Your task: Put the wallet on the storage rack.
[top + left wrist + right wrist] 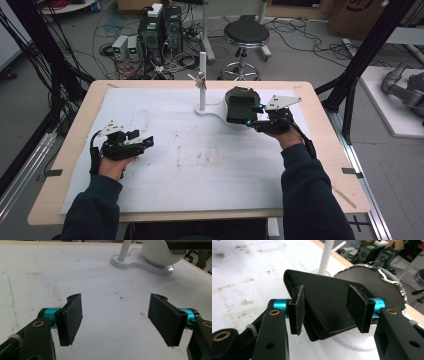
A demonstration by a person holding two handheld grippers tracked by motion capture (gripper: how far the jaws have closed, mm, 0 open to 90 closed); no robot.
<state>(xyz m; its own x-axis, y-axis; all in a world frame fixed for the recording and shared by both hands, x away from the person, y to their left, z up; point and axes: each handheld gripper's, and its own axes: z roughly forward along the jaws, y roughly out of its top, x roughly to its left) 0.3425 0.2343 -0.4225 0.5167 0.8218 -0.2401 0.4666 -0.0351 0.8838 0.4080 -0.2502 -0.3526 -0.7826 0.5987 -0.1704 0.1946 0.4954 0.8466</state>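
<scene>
A black leather wallet (pixel 239 106) (pixel 327 300) lies across the top of a round white dish with a shiny rim (pixel 241 91) (pixel 382 282) (pixel 160 253), at the back right of the white mat (pixel 200 155). My right gripper (pixel 252 114) (pixel 328 312) is shut on the wallet, one pad on each of its long edges. The dish sits on a white stand base (pixel 140 263) with a thin upright pole (pixel 202 80) (pixel 325 257). Over the mat's left side my left gripper (pixel 141 138) (pixel 117 320) is open, nothing between its jaws.
The wooden table's edge (pixel 200 216) frames the mat. Behind the table on the floor stand a black stool (pixel 246 34) and computer boxes with cables (pixel 160 30). Black frame posts (pixel 360 55) rise at the right.
</scene>
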